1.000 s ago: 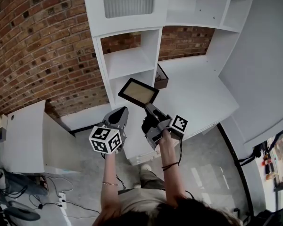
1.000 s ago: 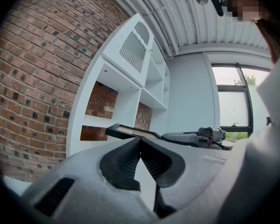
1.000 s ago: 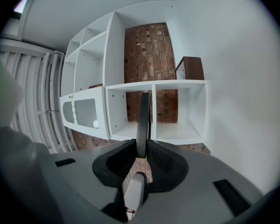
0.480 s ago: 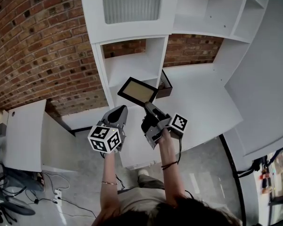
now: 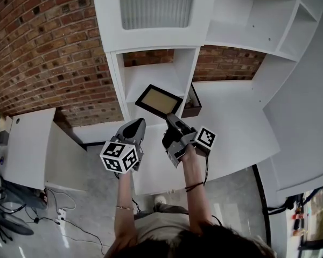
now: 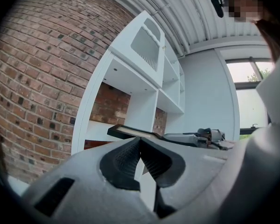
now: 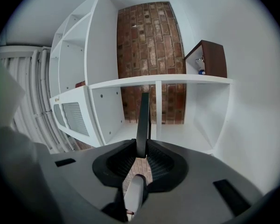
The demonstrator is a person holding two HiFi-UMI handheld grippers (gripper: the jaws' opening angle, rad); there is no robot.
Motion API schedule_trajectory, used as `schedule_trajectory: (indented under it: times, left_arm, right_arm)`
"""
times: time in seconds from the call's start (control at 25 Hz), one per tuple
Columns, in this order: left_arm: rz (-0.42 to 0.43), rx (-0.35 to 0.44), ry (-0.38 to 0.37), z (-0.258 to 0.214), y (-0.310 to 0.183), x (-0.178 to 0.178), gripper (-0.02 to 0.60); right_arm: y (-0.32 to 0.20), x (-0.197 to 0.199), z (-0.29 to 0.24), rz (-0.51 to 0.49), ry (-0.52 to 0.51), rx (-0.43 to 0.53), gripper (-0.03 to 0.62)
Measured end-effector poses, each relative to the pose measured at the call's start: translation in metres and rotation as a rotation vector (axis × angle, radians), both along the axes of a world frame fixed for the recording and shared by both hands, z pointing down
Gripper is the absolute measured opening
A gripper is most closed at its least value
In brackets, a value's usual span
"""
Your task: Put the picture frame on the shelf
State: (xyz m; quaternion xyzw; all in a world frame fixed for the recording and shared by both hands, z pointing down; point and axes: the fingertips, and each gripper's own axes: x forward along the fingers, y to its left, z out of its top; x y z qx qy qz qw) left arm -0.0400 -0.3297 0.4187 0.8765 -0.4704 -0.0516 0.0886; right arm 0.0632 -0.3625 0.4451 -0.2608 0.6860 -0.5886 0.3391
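- Right claw (image 5: pixel 170 120) is clamped on the frame (image 5: pixel 159 100), its jaws pinching one corner of the dark border.
- Seen from the right gripper view, the frame stands edge-on between the two pads, running straight up from the jaws.
- The frame is in the air, tilted, with its tan face turned up toward the head camera.
- It hangs in front of the white shelf (image 5: pixel 156 74), level with the open compartments under the ribbed door (image 5: pixel 157 4), and is not resting on any board.
- Left claw (image 6: pixel 140 143) has its jaws pressed together with nothing between them.
- That claw floats just beside the right one, to its left, and does not touch the frame.
- From the left gripper view, the frame shows as a thin dark slab just past the jaw tips, with the right claw behind it.
- A small brown box (image 5: pixel 194 102) sits on the white desk (image 5: pixel 237 128), close to the frame's right side.
- A brick wall (image 5: pixel 43 47) shows behind the shelf.
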Motion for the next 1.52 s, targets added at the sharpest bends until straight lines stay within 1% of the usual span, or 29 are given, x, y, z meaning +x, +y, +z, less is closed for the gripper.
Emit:
schedule_trajectory:
  times: [0.28, 0.48, 0.84, 1.12, 1.52]
  left_arm:
    - [-0.034, 0.019, 0.005, -0.006, -0.009, -0.006, 0.011]
    - [-0.043, 0.027, 0.009, -0.007, -0.019, -0.012, 0.011]
    - [-0.006, 0.031, -0.003, -0.013, -0.043, -0.018, 0.011]
    - [0.028, 0.016, -0.004, -0.009, -0.058, -0.018, 0.011]
    - [0.041, -0.003, 0.005, -0.004, -0.077, -0.021, 0.011]
  right_arm:
    - [-0.018, -0.007, -0.008, -0.030, 0.003, 0.023, 0.071]
    - [-0.026, -0.014, -0.010, -0.039, 0.000, 0.027, 0.071]
    - [-0.052, -0.019, -0.019, -0.012, -0.002, 0.039, 0.071]
    - [-0.070, -0.023, -0.016, 0.013, -0.020, 0.015, 0.071]
    - [-0.087, -0.032, -0.012, 0.012, -0.028, -0.010, 0.071]
